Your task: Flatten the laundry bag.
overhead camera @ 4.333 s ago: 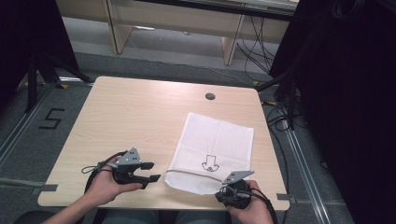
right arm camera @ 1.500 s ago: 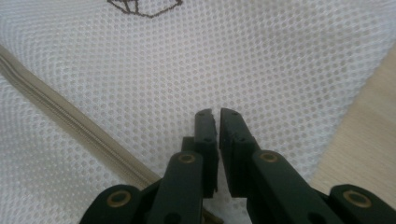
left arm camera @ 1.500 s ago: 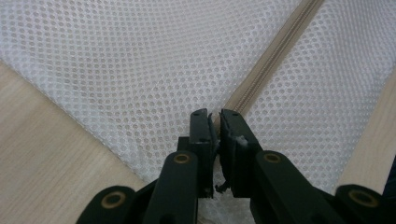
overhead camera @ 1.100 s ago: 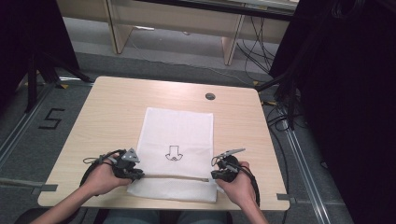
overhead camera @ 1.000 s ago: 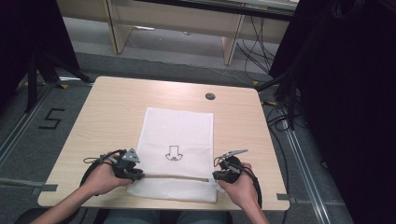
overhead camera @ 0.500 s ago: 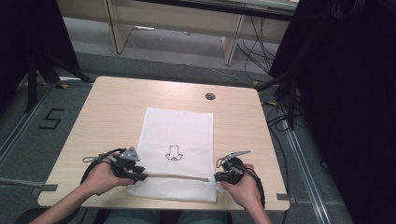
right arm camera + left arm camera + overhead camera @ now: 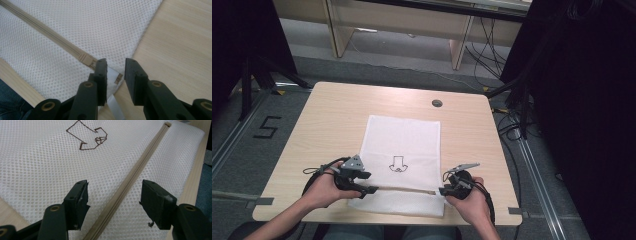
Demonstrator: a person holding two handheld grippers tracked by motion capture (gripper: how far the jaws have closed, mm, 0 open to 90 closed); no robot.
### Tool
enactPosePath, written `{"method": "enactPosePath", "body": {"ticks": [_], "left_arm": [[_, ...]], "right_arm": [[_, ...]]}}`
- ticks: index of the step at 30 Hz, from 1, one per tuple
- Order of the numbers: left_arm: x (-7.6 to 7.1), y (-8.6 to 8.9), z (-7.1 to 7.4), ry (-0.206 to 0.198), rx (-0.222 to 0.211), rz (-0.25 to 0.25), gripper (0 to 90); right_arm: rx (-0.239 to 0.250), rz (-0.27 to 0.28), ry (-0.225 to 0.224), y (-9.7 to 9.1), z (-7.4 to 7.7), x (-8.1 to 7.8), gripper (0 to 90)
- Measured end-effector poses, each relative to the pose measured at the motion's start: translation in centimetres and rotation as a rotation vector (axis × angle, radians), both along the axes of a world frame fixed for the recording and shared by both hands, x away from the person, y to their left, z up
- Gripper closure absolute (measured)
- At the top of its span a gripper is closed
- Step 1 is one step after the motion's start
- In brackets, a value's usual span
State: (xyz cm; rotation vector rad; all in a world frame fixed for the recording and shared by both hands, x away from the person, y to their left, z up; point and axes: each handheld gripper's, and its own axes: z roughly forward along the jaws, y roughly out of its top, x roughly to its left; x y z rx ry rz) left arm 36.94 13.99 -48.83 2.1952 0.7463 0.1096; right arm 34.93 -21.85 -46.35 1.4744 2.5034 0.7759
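A white mesh bag (image 7: 402,142) lies flat on the wooden table (image 7: 337,115), with a brown arrow drawing (image 7: 398,164) on it. A beige zipper (image 7: 404,189) runs across its near end. My left gripper (image 7: 368,182) is at the zipper's left part. Its jaws stand wide open on either side of the zipper (image 7: 130,180), just above the mesh (image 7: 37,165). My right gripper (image 7: 444,188) is at the bag's right corner. In the right gripper view its jaws (image 7: 116,67) are a little apart over the corner, next to the zipper's end (image 7: 86,59). A white tag (image 7: 113,105) lies under them.
A round cable hole (image 7: 437,103) sits at the table's far right. Bare wood (image 7: 175,45) stretches right of the bag. Black cables loop from both grippers near the table's front edge (image 7: 312,212). The floor to the left carries a "5" mark (image 7: 266,129).
Since 4.3 s ago the bag has gone from askew at the right to straight in the middle. In the last second the right hand has slipped slightly nearer the front edge.
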Motion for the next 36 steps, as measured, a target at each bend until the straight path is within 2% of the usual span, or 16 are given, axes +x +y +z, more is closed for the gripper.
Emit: {"method": "enactPosePath", "body": {"ticks": [4, 5, 6, 7, 8, 9, 14, 15, 16, 21, 22, 23, 29, 31, 32, 36], "left_arm": [[0.2, -0.1, 0.0, -0.008, -0.011, 0.002, 39.7], [0.3, -0.2, 0.0, -0.015, -0.018, 0.000, 39.9], [0.3, -0.4, 0.0, -0.011, -0.030, 0.000, 40.2], [0.4, -0.6, 0.1, -0.008, -0.034, 0.008, 40.6], [0.5, -0.8, 0.1, -0.022, -0.035, -0.005, 41.0], [0.4, -1.1, 0.1, -0.012, -0.046, 0.006, 41.6], [0.8, -2.1, 0.6, -0.026, -0.061, -0.008, 45.6], [0.9, -2.3, 0.7, -0.038, -0.061, -0.019, 46.2], [0.8, -2.5, 0.7, -0.035, -0.060, -0.013, 46.9], [1.3, -3.8, 0.8, -0.038, -0.060, -0.048, 47.7], [1.4, -4.5, 0.9, -0.038, -0.069, -0.064, 48.2], [1.4, -4.5, 0.9, -0.038, -0.069, -0.064, 48.2], [1.3, -6.6, 1.0, -0.042, -0.062, -0.116, 49.5], [1.2, -7.7, 0.9, -0.044, -0.053, -0.139, 50.1], [1.2, -8.0, 0.9, -0.053, -0.052, -0.158, 50.4], [0.9, -9.5, 1.0, -0.054, -0.044, -0.183, 50.9]], "right_arm": [[-0.001, 0.006, 0.001, -0.3, -0.3, 0.2, 72.6], [0.003, -0.006, 0.015, -0.3, -0.3, 0.1, 72.6], [-0.003, 0.003, -0.002, -0.4, -0.5, 0.3, 72.6], [0.007, -0.010, 0.023, -0.3, -0.4, 0.1, 72.6], [0.003, -0.004, 0.013, -0.3, -0.5, 0.3, 72.7], [0.004, 0.007, 0.006, -0.4, -0.6, 0.3, 72.8], [-0.024, 0.031, -0.006, -0.4, -0.6, 0.4, 75.5], [-0.001, 0.008, 0.019, -0.2, -0.6, 0.3, 76.0], [0.000, 0.018, 0.007, -0.2, -0.6, 0.3, 76.8], [0.006, 0.014, 0.014, -0.2, -0.5, 0.4, 79.2], [0.008, 0.024, -0.003, -0.3, -0.6, 0.6, 79.7], [0.012, 0.001, 0.012, -0.3, -0.4, 0.4, 79.7], [0.021, -0.013, 0.001, -1.0, -0.4, 0.5, 80.0], [0.023, -0.019, 0.013, -1.1, -0.3, 0.5, 80.0], [0.022, -0.007, -0.007, -1.2, -0.4, 0.5, 80.2], [0.024, -0.013, -0.007, -0.9, -0.1, 0.6, 81.7]]}}
